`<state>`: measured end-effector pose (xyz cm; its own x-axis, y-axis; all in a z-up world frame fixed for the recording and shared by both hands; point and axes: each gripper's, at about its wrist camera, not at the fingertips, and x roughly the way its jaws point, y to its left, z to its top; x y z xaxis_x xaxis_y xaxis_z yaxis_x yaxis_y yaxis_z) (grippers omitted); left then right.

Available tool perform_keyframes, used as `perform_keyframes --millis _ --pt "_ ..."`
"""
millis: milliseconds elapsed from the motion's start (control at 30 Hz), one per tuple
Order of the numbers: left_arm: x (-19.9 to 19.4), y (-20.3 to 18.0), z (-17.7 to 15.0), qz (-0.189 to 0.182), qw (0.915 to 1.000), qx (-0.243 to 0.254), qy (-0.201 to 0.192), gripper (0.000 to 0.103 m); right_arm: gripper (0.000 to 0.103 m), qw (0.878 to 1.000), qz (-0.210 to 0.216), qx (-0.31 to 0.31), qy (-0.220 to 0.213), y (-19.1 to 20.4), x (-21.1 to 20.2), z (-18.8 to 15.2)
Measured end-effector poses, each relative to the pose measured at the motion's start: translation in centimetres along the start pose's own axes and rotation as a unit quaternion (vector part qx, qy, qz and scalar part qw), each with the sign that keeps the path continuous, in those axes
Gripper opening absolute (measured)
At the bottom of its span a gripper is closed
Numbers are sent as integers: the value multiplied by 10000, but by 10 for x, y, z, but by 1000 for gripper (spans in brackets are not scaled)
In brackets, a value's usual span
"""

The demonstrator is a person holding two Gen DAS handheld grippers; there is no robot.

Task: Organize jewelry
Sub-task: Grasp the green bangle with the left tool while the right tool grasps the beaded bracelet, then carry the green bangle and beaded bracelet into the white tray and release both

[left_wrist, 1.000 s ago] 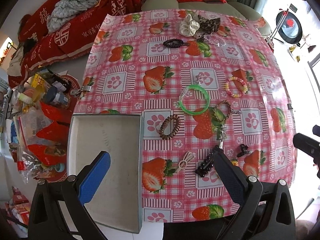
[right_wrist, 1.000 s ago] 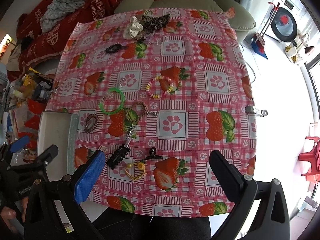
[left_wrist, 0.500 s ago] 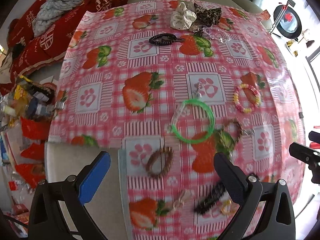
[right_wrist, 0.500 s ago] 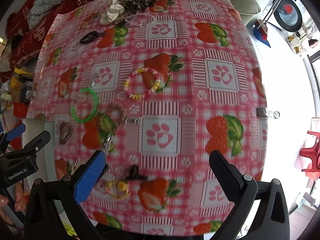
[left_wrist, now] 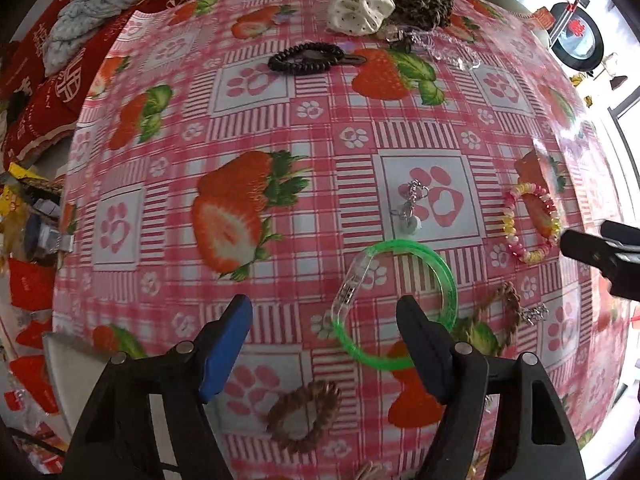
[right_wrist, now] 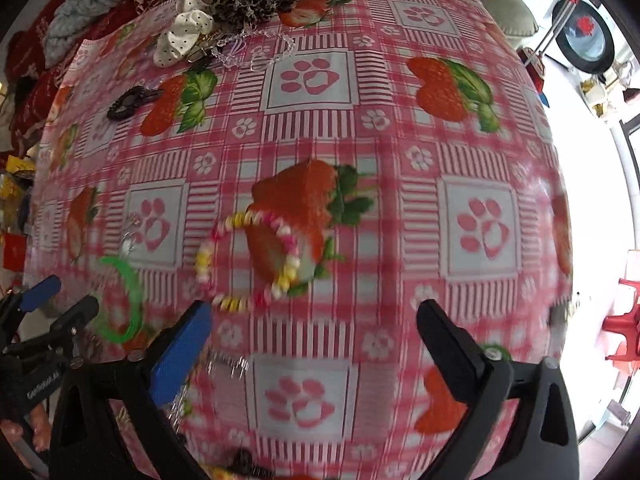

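A green bangle (left_wrist: 448, 280) with a clear clasp (left_wrist: 352, 284) lies on the strawberry tablecloth (left_wrist: 280, 128). My left gripper (left_wrist: 324, 308) hovers low over it, jaws closing; the clasp side sits between the fingers and the pads are not on it. A pink and yellow bead bracelet (right_wrist: 204, 258) lies just beyond my right gripper (right_wrist: 312, 312), nearer its blue finger. Those jaws are closing too, with only cloth between them. The bead bracelet (left_wrist: 510, 228) and the right gripper's tip (left_wrist: 592, 252) show at the left wrist view's right edge.
A brown coil hair tie (left_wrist: 304, 416), a braided bracelet (left_wrist: 508, 300) and a silver charm (left_wrist: 410, 208) lie close by. Farther off are a black coil tie (left_wrist: 306, 58), scrunchies (left_wrist: 360, 8) and clear beads (left_wrist: 448, 50). A white tray corner (left_wrist: 68, 372) sits lower left.
Both grippers have dropped toward the table and moved farther across it, so the bangle and bead bracelet loom larger. Both jaws have narrowed. The tray has slid nearly out of the left view.
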<state>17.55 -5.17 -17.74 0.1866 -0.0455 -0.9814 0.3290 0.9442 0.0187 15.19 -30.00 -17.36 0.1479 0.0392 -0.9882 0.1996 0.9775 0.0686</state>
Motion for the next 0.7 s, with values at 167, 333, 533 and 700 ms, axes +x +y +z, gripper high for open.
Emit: perform_keyframes --millis 167,333,533,700 --pt "14 0 4 -126 9999 47 9 78 86 9999 -6 98 98 3 22 9" --pt "19 -2 5 -142 9999 66 2 67 78 9988 -479 -29 -51 16 27 10" --pt "16 -10 1 -145 9996 200 -95 36 57 9988 -434 -151 -170 27 25 8" --pt "11 -25 -1 -194 9995 207 -107 16 15 9985 -461 -161 -234 39 22 6"
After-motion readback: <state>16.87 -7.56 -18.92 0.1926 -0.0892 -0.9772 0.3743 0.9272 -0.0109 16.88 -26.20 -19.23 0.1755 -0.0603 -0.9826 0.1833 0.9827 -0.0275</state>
